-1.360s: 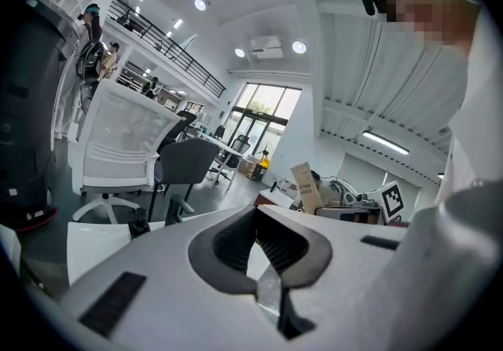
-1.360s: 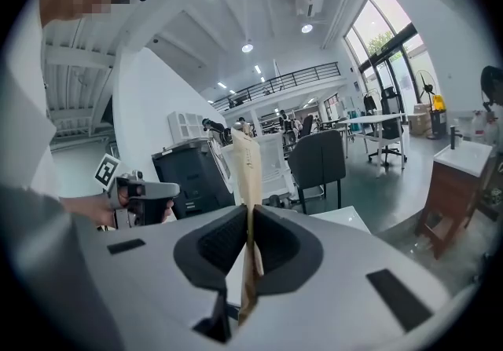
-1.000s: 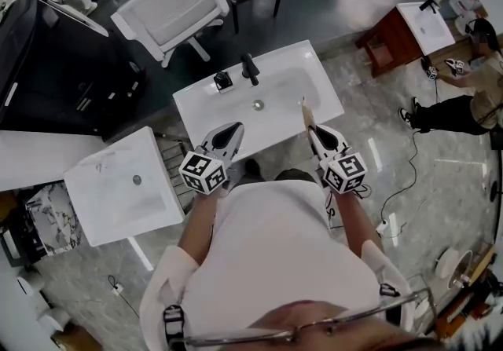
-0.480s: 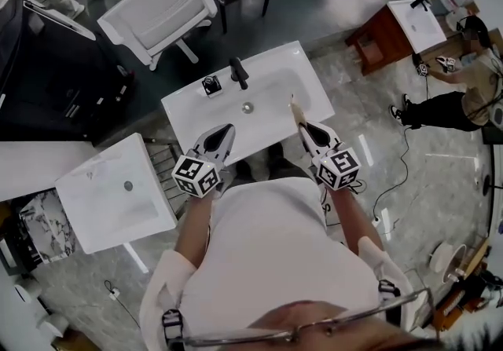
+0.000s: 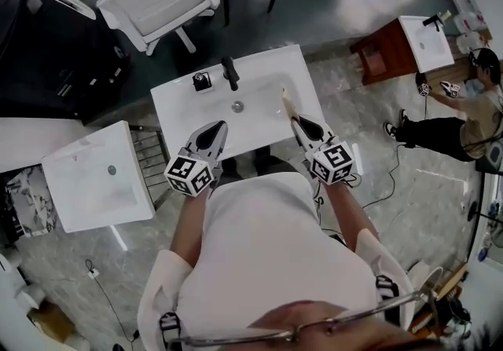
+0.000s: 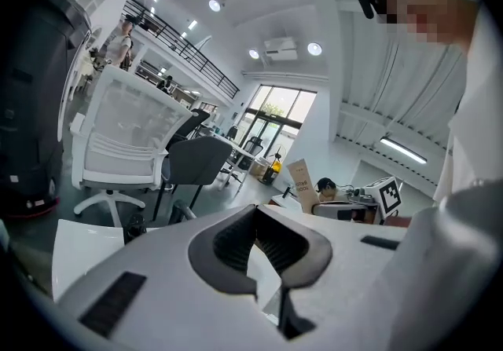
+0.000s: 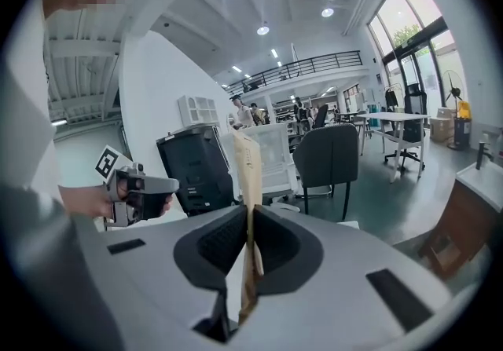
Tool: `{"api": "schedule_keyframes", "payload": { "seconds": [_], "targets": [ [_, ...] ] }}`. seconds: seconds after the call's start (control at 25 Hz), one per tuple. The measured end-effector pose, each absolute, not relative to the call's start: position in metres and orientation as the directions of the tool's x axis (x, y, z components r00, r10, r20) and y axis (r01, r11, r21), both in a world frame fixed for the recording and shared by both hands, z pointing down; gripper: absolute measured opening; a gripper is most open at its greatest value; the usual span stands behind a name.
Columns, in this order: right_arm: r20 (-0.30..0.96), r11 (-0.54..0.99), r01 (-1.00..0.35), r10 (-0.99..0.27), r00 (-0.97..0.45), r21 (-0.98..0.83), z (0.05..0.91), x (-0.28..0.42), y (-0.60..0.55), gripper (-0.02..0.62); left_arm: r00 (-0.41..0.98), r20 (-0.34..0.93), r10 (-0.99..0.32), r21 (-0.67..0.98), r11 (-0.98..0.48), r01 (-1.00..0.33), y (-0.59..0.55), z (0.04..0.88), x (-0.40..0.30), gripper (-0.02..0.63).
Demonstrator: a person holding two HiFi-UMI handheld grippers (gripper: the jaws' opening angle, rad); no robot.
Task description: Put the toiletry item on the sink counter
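Head view: the right hand-held gripper (image 5: 298, 121) pinches a slim tan cardboard toiletry box (image 5: 286, 100), long axis pointing far, over the white sink worktop's (image 5: 177, 106) right edge; the left hand-held gripper (image 5: 214, 129) is pressed together, empty.

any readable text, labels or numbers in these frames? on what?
Box: dark print on its side, too small and blurred to read.
Left cube and right cube: black-and-white square markers only, no words or numbers.
Nothing else carries legible text.
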State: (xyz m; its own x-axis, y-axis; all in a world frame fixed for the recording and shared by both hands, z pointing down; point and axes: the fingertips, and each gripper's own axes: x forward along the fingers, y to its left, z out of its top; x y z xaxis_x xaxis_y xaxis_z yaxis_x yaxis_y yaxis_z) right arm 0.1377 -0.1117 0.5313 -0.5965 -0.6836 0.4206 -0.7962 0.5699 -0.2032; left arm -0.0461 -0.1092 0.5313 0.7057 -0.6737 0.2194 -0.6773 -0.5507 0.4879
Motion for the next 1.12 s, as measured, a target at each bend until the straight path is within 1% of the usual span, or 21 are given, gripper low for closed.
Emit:
{"api": "schedule_keyframes", "payload": {
  "seconds": [0.36,0.72,0.92,1.12],
  "targets": [
    [0.466,0.698,-0.7,-0.573,-0.674,-0.152,0.553,0.15,-0.148,0.032,0.605,0.236,-0.761,0.484,-0.447,-0.752,-0.115,0.537,-0.032,0.003],
    [0.52,0.811,-0.577,-0.451,-0.725,-0.101,0.581,0.142,-0.188,0.032,0.491,0.278,-0.826,0.479,-0.324,-0.816,-0.114,0.545,-0.036,0.003],
    [0.549,0.865,-0.499,-0.393,-0.737,-0.051,0.597,0.133,-0.207,0.032,0.435,0.296,-0.85,0.479,-0.261,-0.838,-0.111,0.549,-0.038,0.003],
    [0.601,0.906,-0.423,-0.347,-0.72,0.017,0.62,0.131,-0.225,0.032,0.392,0.313,-0.865,0.486,-0.208,-0.849,-0.109,0.555,-0.038,0.003]
  ]
}}
